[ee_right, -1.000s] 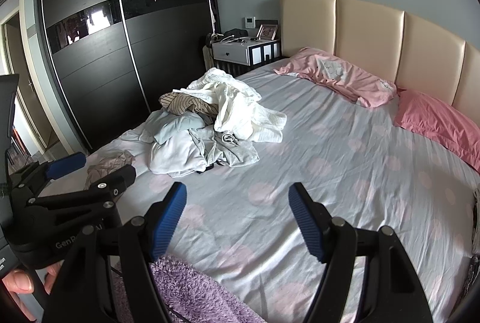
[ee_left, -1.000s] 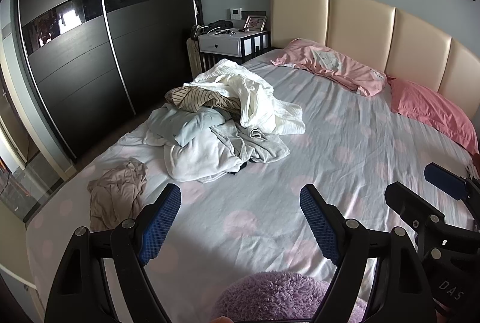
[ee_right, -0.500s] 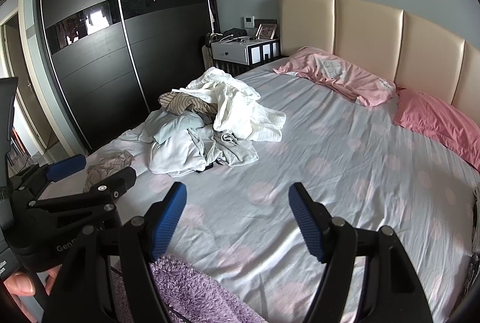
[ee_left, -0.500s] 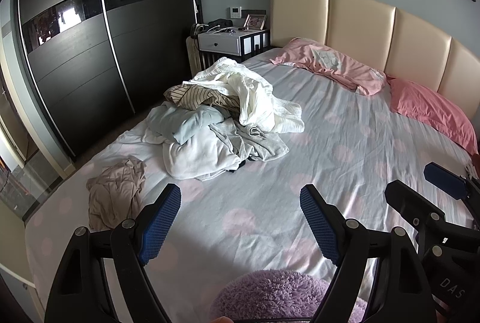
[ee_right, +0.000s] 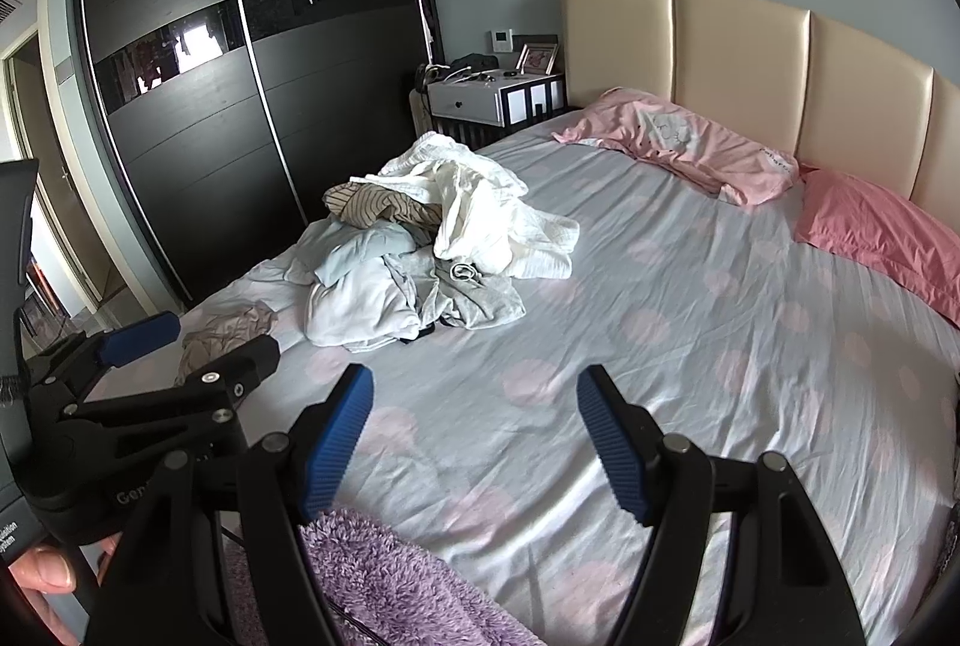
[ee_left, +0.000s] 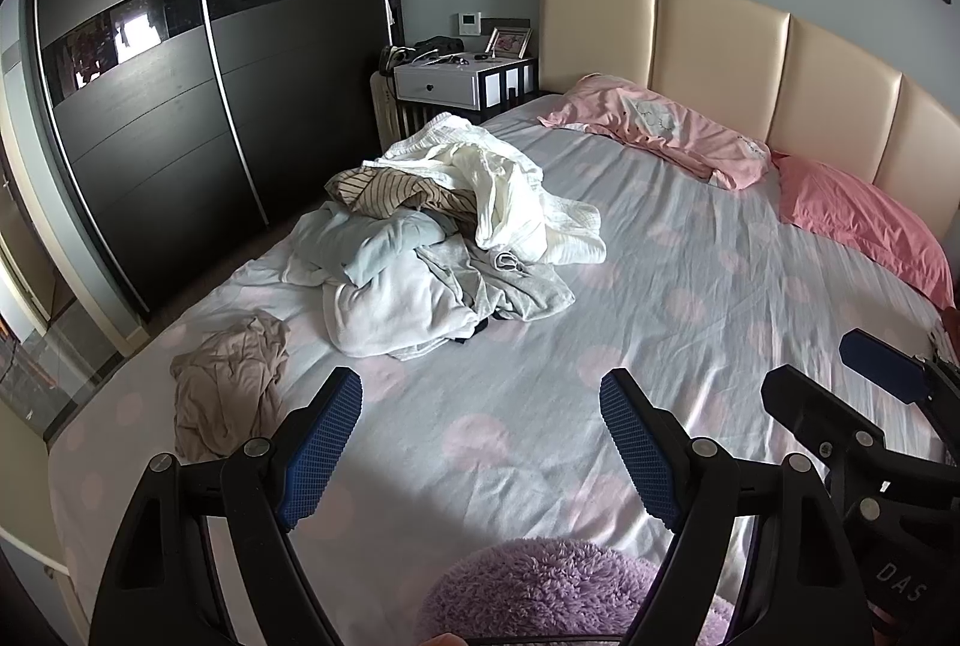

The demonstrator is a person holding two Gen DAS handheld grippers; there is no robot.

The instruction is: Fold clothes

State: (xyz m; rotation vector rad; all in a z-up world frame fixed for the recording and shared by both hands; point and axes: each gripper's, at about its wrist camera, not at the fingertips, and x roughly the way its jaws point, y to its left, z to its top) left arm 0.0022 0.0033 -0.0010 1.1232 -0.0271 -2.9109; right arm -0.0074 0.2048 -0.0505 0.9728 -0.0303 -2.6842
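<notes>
A heap of unfolded clothes point(ee_left: 444, 238) point(ee_right: 432, 244) lies on the left half of the bed: white, pale blue, grey and a brown striped piece. A single beige garment point(ee_left: 228, 382) point(ee_right: 225, 331) lies crumpled apart from it, near the bed's left edge. My left gripper point(ee_left: 480, 436) hovers open over bare sheet at the foot of the bed, well short of the heap. My right gripper point(ee_right: 474, 436) is open too, beside it on the right, also holding nothing. Each gripper shows at the edge of the other's view.
The bed point(ee_left: 690, 298) has a grey sheet with pink dots, two pink pillows point(ee_left: 864, 220) and a beige headboard point(ee_left: 720, 45). A dark sliding wardrobe point(ee_left: 180, 105) stands left, a white nightstand point(ee_left: 462, 81) beside it. A purple fluffy cushion point(ee_left: 558, 592) lies under the grippers.
Both grippers have drifted very slightly; the view shifted a little toward the clothes. Neither gripper has changed its opening.
</notes>
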